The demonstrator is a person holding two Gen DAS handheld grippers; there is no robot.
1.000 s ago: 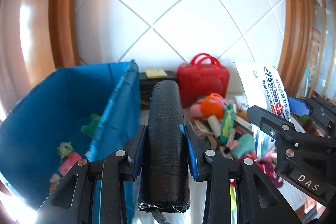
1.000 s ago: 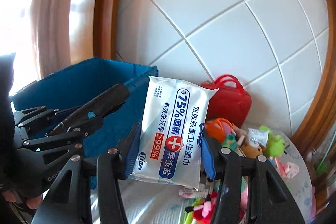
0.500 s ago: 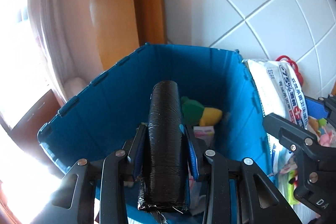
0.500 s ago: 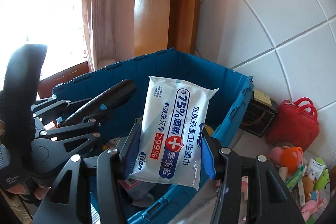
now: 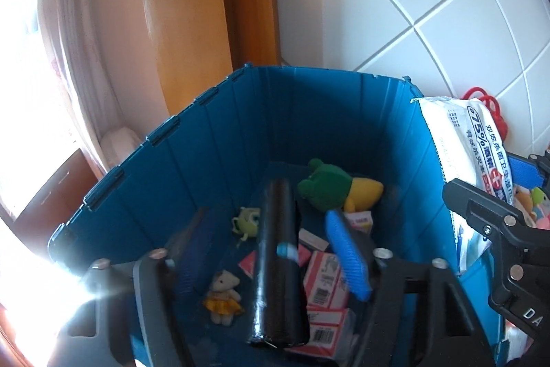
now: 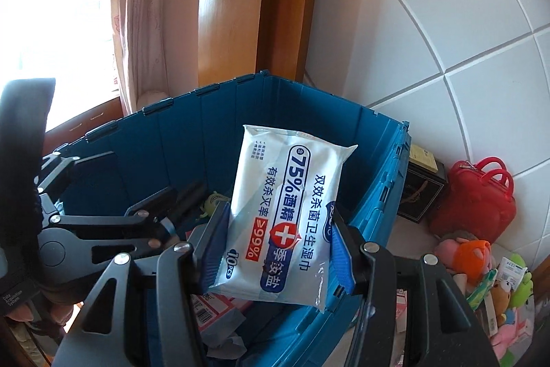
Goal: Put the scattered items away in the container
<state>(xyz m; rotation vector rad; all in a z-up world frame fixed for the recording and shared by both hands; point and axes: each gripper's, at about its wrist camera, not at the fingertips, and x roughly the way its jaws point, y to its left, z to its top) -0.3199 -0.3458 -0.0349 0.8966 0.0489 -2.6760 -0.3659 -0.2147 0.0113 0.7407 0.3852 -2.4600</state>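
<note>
Left gripper: above the blue bin, jaws spread wide, nothing pinched; pads blurred.
Black roll: between the spread jaws, touching neither that I can tell, over the bin's inside.
Right gripper: jaws pinching the wipes pack at both side edges, at the bin's near rim.
Wipes pack: upright, white w/ blue print and red cross, above the bin.
Blue bin: open top; holds green-yellow plush, small doll in yellow dress, green one-eyed toy, pink-white boxes.
Outside bin, right: red bag, dark box, toy pile on the surface.
Behind: white tile wall, wood frame, curtain.
</note>
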